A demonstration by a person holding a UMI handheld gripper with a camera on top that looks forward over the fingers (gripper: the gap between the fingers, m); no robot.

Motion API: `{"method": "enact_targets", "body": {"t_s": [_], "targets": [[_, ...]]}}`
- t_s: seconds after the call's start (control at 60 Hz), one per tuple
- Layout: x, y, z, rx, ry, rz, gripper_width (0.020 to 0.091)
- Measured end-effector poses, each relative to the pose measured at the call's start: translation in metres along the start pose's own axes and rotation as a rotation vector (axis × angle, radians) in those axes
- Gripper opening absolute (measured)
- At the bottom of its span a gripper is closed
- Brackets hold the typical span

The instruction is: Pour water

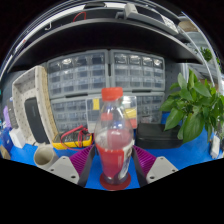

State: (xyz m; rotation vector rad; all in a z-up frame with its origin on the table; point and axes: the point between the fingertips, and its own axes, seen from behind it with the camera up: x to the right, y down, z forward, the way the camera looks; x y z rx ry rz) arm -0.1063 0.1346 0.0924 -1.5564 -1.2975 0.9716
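A wall of grey drawer cabinets (105, 72) fills the background behind a blue surface (190, 152), with a leafy green plant (196, 102) off to the right. A clear bottle (114, 140) with an orange-red cap and red liquid in its lower half stands upright just ahead, in front of a clear cup (100, 113). The gripper (113, 165) is clenched on the bottle, its purple pads (146, 160) pressing on either side; a small white cup (45, 155) lies near the left finger.

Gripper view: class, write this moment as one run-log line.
stage: bottle grasped | gripper: shut on bottle | bottle: upright, red liquid, red cap on | cup: beside bottle | pour: not begun
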Motion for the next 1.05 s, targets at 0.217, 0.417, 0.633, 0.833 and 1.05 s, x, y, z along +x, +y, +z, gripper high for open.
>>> {"method": "enact_targets", "body": {"t_s": [0.217, 0.417, 0.633, 0.833, 1.05], "targets": [[-0.006, 0.052, -0.045, -0.088, 0.03, -0.013, 0.0722], [-0.03, 0.057, -0.116, -0.131, 0.028, -0.016, 0.0725], [-0.08, -0.014, -0.174, -0.029, -0.005, -0.009, 0.0725], [-0.137, -0.068, -0.214, 0.049, -0.111, -0.029, 0.0727], [-0.172, -0.084, -0.245, 0.077, -0.164, -0.048, 0.0726]]}}
